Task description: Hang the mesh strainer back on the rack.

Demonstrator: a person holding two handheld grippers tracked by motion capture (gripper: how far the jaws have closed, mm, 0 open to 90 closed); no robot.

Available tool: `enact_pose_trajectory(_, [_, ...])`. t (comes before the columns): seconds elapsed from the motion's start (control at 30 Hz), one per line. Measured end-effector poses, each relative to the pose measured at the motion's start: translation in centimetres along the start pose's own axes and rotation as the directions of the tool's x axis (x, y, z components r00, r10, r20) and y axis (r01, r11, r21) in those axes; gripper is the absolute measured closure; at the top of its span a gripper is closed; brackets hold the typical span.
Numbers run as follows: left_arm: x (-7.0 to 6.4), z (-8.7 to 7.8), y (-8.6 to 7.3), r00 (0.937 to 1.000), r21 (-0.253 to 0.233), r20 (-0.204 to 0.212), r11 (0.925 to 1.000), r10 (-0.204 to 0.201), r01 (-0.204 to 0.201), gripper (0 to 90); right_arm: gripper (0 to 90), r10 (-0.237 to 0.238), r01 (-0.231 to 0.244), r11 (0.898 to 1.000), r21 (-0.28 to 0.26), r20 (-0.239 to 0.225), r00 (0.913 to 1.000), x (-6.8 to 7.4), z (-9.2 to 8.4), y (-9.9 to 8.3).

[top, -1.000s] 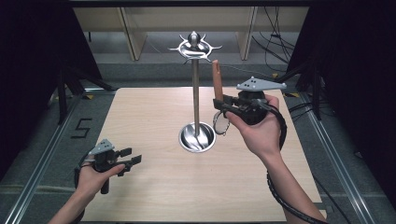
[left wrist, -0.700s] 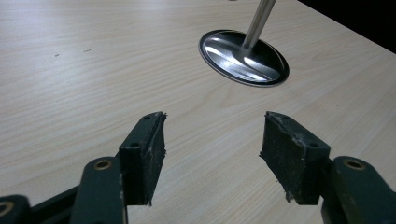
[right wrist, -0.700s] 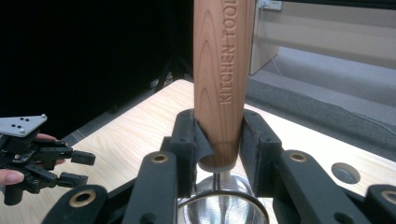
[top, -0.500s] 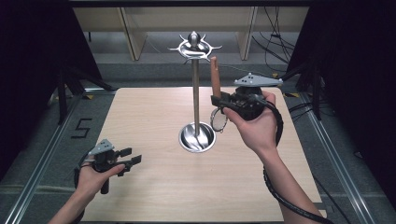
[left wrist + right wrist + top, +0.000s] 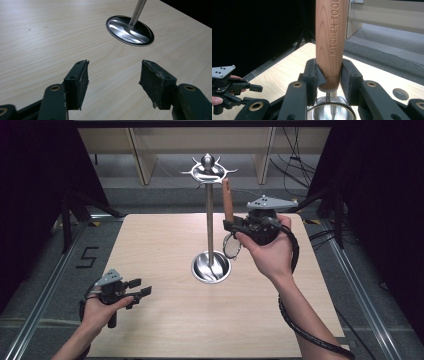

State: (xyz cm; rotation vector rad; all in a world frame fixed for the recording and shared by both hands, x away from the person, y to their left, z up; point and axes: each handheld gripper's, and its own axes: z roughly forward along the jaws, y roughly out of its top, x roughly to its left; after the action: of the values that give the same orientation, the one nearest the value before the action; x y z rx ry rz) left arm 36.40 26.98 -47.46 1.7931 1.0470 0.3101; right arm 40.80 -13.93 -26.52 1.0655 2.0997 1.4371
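Grippers first, from your left. Your left gripper (image 5: 134, 289) hangs low over the near left part of the table (image 5: 165, 245), held in your left hand (image 5: 100, 312). Its jaws stand apart with nothing between them; in the left gripper view (image 5: 113, 80) they frame bare wood, with the stand's base farther off. It is well apart from everything else.

Moving right, the stand (image 5: 210, 225) rises from mid-table: a round shiny base (image 5: 130, 31), a thin upright pole, and a ring of hooks (image 5: 207, 170) at the top.

Just right of the pole, your right gripper (image 5: 231, 226) is raised above the table in your right hand (image 5: 270, 252). Its jaws are clamped on the strainer (image 5: 331, 50) at the lower end of its wooden handle. The handle (image 5: 228, 200) stands upright, its tip near the hooks and a little below them; whether it touches them you cannot tell. The mesh bowl (image 5: 231, 246) hangs below the jaws, beside the pole, above the base and clear of the table.
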Motion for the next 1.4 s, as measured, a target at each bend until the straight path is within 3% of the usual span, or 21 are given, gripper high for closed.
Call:
enact_pose_trajectory(0.2, [0.0, 0.0, 0.0, 1.0, -0.001, 0.001, 1.0, 0.004, -0.004, 38.5, 69.3, 0.013, -0.013, 1.0, 0.006, 0.003, 0.9999, 0.2, 0.2, 0.2])
enact_pose_trajectory(0.33, [0.0, 0.0, 0.0, 1.0, -0.005, -0.003, 1.0, 0.0, 0.0, 38.5, 69.3, -0.014, 0.014, 1.0, -0.005, 0.011, 0.9998, 0.0, 0.4, 0.2])
enact_pose_trajectory(0.47, [0.0, -0.1, 0.0, 0.9999, -0.004, -0.009, 1.0, -0.005, 0.005, 38.5, 69.3, 0.015, -0.016, 1.0, 0.014, 0.006, 0.9999, 0.2, 0.7, 0.1])
enact_pose_trajectory(0.6, [-0.1, 0.0, 0.0, 1.0, -0.013, -0.003, 0.9999, -0.009, 0.009, 38.5, 69.2, 0.003, -0.003, 1.0, 0.016, 0.004, 1.0, 0.2, 1.3, 0.1])
enact_pose_trajectory(0.63, [-0.1, -0.1, 0.0, 0.9999, -0.008, -0.006, 0.9999, -0.008, 0.008, 38.5, 69.1, 0.025, -0.025, 0.999, 0.022, 0.0, 0.9997, 0.4, 1.3, 0.1])
enact_pose_trajectory(0.73, [0.0, -0.1, 0.0, 0.9999, -0.004, -0.009, 1.0, -0.005, 0.005, 38.5, 69.0, -0.007, 0.007, 1.0, 0.015, 0.012, 0.9999, 0.3, 1.6, 0.1])
enact_pose_trajectory(0.77, [0.0, -0.1, 0.0, 0.9999, -0.006, -0.008, 1.0, -0.006, 0.006, 38.5, 68.8, 0.009, -0.009, 1.0, 0.024, 0.009, 0.9999, 0.4, 1.6, 0.1])
enact_pose_trajectory(0.8, [0.0, -0.1, 0.0, 1.0, -0.007, -0.005, 1.0, -0.005, 0.005, 38.5, 67.8, -0.005, 0.004, 1.0, 0.024, 0.015, 0.9999, 0.3, 1.7, 0.1])
enact_pose_trajectory(0.87, [0.0, -0.1, 0.0, 1.0, -0.006, -0.005, 1.0, -0.006, 0.006, 38.5, 61.8, -0.019, 0.019, 1.0, 0.015, 0.015, 0.9997, 0.4, 1.8, 0.0])
enact_pose_trajectory(0.9, [0.0, -0.1, 0.0, 1.0, -0.006, -0.006, 1.0, -0.007, 0.007, 38.5, 59.0, 0.0, -0.001, 1.0, 0.023, 0.024, 0.9997, 0.6, 1.6, 0.0])
enact_pose_trajectory(1.1, [0.0, -0.2, 0.0, 1.0, -0.005, -0.009, 1.0, 0.001, -0.002, 38.6, 47.9, -0.012, 0.01, 0.999, 0.048, 0.041, 0.9991, 0.5, 0.1, -1.0])
enact_pose_trajectory(1.2, [-0.2, -0.1, 0.0, 0.9998, -0.01, -0.013, 0.9999, -0.012, 0.012, 38.6, 47.0, -0.016, 0.013, 0.998, 0.057, 0.051, 0.9985, 0.3, -0.9, -2.2])
enact_pose_trajectory(1.27, [-0.1, -0.1, 0.0, 0.9999, -0.005, -0.013, 1.0, 0.005, -0.005, 38.6, 47.0, -0.033, 0.03, 0.997, 0.067, 0.056, 0.9979, -0.1, -1.6, -3.2])
enact_pose_trajectory(1.4, [-0.2, -0.1, 0.0, 0.9999, -0.007, -0.016, 1.0, 0.006, -0.006, 38.5, 46.7, -0.024, 0.016, 0.994, 0.107, 0.071, 0.9972, -0.7, -2.9, -5.4])
